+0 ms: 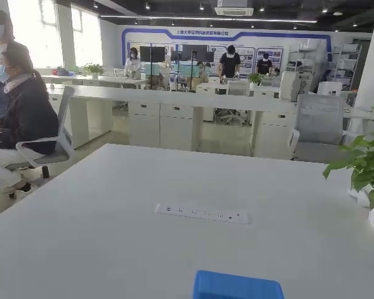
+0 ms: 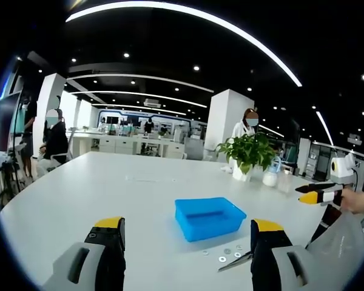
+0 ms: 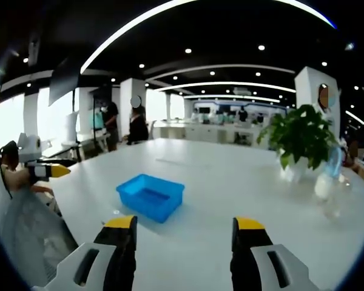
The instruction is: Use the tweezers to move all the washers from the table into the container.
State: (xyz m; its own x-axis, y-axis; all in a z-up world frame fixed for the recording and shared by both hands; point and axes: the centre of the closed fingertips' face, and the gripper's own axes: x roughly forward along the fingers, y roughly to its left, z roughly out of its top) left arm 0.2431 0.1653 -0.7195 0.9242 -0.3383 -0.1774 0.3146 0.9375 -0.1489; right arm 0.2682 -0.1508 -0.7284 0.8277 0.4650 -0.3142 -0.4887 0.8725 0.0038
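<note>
A blue rectangular container [image 2: 209,216] stands on the white table [image 2: 79,200], and its far edge peeks in at the bottom of the head view [image 1: 237,286]. Several small washers [image 2: 224,253] lie on the table just in front of it, with metal tweezers [image 2: 236,262] beside them near the right jaw. My left gripper [image 2: 188,242] is open and empty, held short of the container. My right gripper [image 3: 185,233] is also open and empty, with the container [image 3: 150,196] ahead and to its left. Each gripper shows at the edge of the other's view: right gripper [image 2: 315,193], left gripper [image 3: 42,171].
A white power strip [image 1: 202,213] lies mid-table. A potted plant [image 1: 364,165] and a small bottle [image 3: 323,182] stand on the table's right side. People sit and stand at the left [image 1: 15,106], with desks and office chairs beyond.
</note>
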